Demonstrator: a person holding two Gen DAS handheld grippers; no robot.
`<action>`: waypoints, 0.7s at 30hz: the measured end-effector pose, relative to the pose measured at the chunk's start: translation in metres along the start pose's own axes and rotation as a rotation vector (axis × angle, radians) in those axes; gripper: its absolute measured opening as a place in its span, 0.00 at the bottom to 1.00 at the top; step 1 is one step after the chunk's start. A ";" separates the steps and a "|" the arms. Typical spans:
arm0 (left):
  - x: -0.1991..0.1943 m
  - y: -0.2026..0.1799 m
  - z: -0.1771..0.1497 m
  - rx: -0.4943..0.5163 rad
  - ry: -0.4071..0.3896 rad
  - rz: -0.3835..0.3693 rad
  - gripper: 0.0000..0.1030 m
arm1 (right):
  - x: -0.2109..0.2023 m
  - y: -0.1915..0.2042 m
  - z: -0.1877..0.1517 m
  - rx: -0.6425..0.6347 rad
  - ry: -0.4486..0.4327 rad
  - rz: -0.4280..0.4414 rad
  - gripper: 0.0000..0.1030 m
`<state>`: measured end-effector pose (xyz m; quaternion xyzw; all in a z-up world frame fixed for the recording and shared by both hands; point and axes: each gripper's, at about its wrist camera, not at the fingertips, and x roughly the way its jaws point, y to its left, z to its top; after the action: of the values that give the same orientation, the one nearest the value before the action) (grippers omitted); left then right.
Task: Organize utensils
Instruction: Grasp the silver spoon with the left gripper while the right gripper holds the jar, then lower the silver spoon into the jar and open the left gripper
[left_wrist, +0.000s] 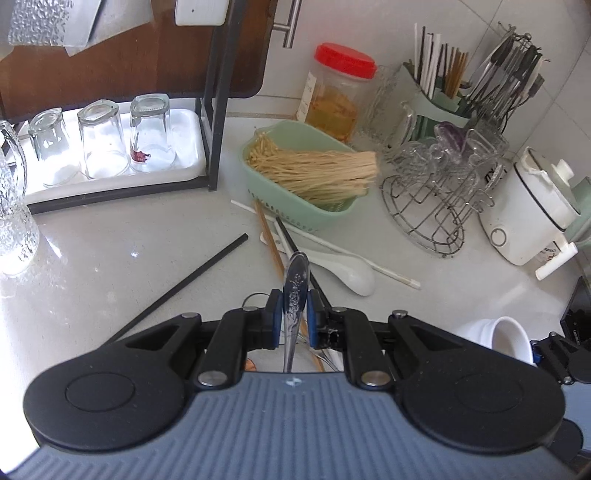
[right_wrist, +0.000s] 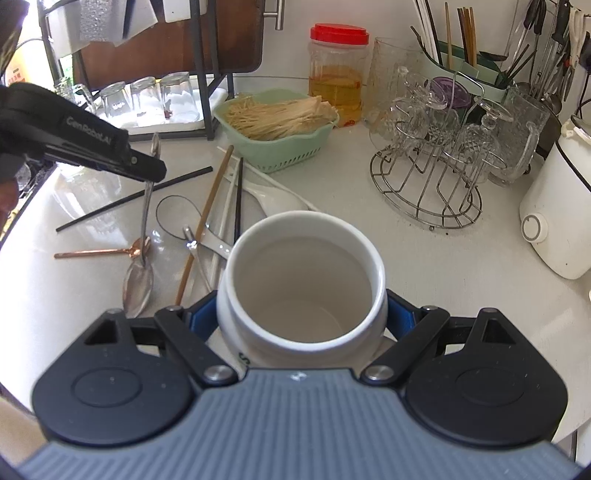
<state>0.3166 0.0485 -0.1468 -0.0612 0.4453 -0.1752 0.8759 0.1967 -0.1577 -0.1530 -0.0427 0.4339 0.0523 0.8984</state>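
The left gripper (left_wrist: 294, 314) is nearly closed and pinches a steel spoon (left_wrist: 295, 291) by its engraved handle, the blue pads pressing on both sides. From the left wrist only the handle is seen, pointing away over the counter (left_wrist: 110, 266). The right wrist view shows the rest: the spoon (right_wrist: 142, 240) hangs almost upright from the left gripper (right_wrist: 147, 171), bowl down, and the bowl seems to touch the counter still — the reflection makes it hard to be sure.

The right gripper (right_wrist: 301, 319) is spread wide around a white jar (right_wrist: 301, 280), its pads against both sides of the jar's body. The jar is empty and its mouth faces the camera. In the left view only the rim of this jar (left_wrist: 506, 338) appears at the right edge.

Loose on the counter beside the jar lie a copper spoon (right_wrist: 99, 252), a black chopstick (right_wrist: 136, 197), a wooden chopstick (right_wrist: 207, 218) and a white ceramic spoon (right_wrist: 273, 197) — all in front of a green basket (right_wrist: 280, 151) of noodles.
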 end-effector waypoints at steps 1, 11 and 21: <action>-0.002 -0.001 -0.001 0.001 -0.003 -0.002 0.15 | -0.001 0.000 -0.002 0.001 -0.001 -0.001 0.89; -0.033 -0.019 -0.007 0.018 -0.051 -0.037 0.15 | -0.011 0.002 -0.016 0.008 -0.027 -0.009 0.89; -0.075 -0.048 0.004 0.041 -0.133 -0.128 0.15 | -0.013 0.002 -0.019 0.013 -0.046 -0.015 0.89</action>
<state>0.2669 0.0304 -0.0743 -0.0834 0.3775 -0.2354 0.8917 0.1741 -0.1591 -0.1548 -0.0388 0.4134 0.0437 0.9087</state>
